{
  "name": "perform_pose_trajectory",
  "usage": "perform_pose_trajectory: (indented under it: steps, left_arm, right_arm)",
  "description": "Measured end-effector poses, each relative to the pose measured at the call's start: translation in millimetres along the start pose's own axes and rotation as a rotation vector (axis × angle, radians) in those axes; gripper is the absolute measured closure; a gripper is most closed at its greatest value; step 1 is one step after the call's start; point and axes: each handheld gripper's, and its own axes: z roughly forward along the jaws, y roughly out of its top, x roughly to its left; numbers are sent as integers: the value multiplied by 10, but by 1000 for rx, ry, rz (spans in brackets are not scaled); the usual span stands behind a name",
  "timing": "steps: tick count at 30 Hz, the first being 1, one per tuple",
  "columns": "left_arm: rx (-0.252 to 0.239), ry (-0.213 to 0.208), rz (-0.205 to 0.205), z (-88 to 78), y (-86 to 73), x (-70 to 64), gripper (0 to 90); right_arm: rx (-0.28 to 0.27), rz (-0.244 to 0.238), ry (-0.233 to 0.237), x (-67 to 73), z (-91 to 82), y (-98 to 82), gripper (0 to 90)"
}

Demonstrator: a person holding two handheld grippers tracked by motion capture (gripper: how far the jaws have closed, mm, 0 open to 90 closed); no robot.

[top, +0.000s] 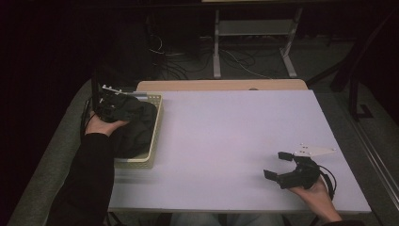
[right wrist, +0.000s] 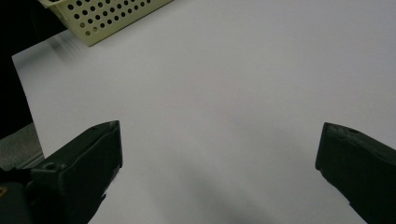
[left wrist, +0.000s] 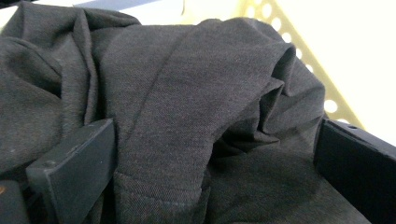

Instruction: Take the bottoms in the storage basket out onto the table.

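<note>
left gripper (top: 104, 109): jaws wide, dark cloth (left wrist: 187, 116) between them, not clamped | cloth: in basket (top: 155, 136) at surface (top: 226, 141) left | right gripper (top: 277, 165): jaws apart, holding nothing | writing: none readable

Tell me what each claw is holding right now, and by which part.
Nothing is held. The left claw is open, its jaws straddling a fold of the dark grey fabric garment in the cream perforated plastic basket. The right claw is open above the white table.
</note>
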Motion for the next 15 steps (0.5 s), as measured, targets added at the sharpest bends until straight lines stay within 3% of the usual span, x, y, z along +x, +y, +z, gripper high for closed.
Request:
perform_pose_trajectory:
  steps: [15]
  left_arm:
    - [44, 21, -6, 107, 6, 4, 0]
  right_arm:
    - [1, -4, -1, 2, 2, 0, 1]
